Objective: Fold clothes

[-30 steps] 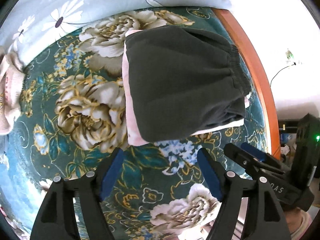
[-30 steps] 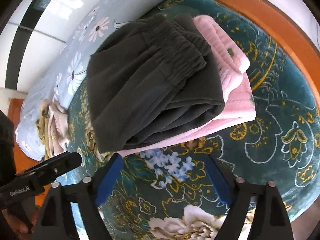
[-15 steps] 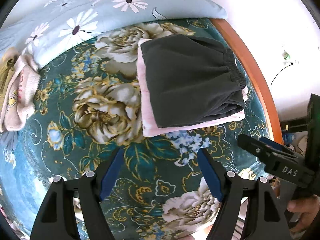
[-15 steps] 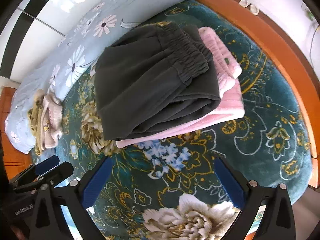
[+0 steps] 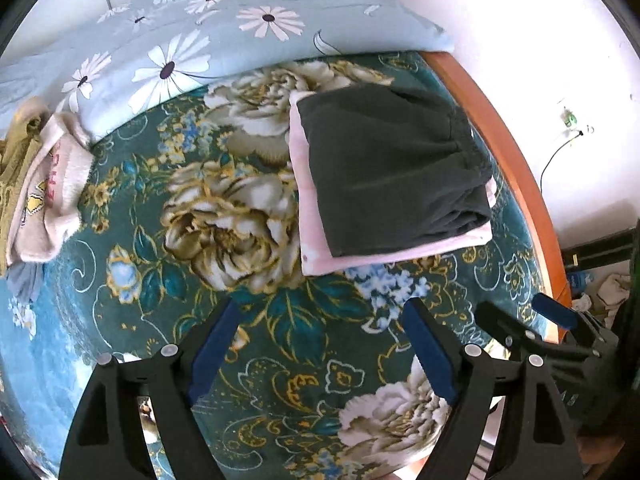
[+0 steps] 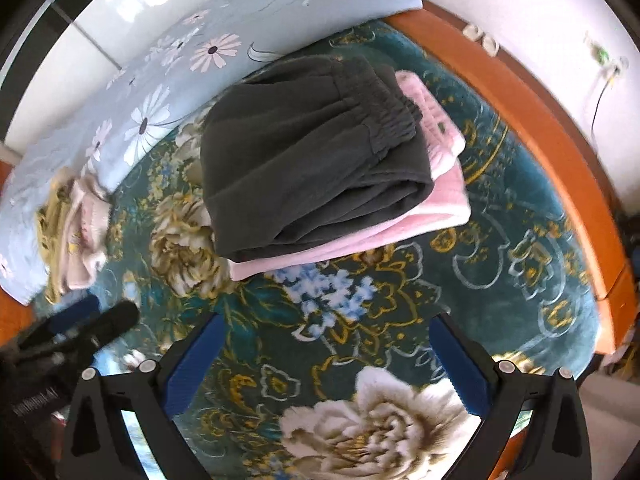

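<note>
A: How are the claws seen?
B: The left gripper (image 5: pixel 320 344) is seen with jaws opening, nothing between them. The right gripper (image 6: pixel 326 354) is spread wide, likewise empty. Only the blanket (image 5: pixel 260 320) is found beneath both.

A: And the clothes?
B: Farther off, dark pants (image 6: pixel 304 160) are laid folded on a pink garment (image 6: pixel 400 236). Unfolded clothes (image 5: pixel 44 184) are piled against the quilt (image 5: pixel 224 36).
</note>
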Motion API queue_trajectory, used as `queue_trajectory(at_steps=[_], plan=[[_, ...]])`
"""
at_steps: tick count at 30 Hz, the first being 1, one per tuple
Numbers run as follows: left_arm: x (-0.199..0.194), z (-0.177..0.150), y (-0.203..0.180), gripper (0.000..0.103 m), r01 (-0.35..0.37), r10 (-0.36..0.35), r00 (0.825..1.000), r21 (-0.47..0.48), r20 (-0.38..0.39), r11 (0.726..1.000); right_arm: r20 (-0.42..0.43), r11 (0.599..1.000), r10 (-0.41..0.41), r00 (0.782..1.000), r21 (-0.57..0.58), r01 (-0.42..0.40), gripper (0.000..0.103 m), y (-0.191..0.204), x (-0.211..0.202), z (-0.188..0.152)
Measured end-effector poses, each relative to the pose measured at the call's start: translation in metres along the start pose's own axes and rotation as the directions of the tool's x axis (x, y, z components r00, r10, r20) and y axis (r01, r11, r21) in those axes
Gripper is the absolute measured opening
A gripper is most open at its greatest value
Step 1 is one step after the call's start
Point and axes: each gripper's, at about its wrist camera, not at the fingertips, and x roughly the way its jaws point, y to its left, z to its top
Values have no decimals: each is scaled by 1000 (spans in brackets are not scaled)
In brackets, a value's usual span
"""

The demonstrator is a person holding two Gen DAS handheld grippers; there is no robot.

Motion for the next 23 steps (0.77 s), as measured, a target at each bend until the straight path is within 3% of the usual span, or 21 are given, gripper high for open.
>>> queue_trajectory(at_steps=[6,10,23], plan=[[3,-2,-1,87,-91,91,996,16,14,996,19,998,-63,998,-11,63,103,0,-6,-3],[6,-2,-3,88,-60,60,998,27,6,998,19,997,-79,997,-9,79,103,-1,-7,-4],[4,-5,-11,88,-115,114,993,101,10,988,29,998,-59,998,-10,59,103,9,-4,-2]])
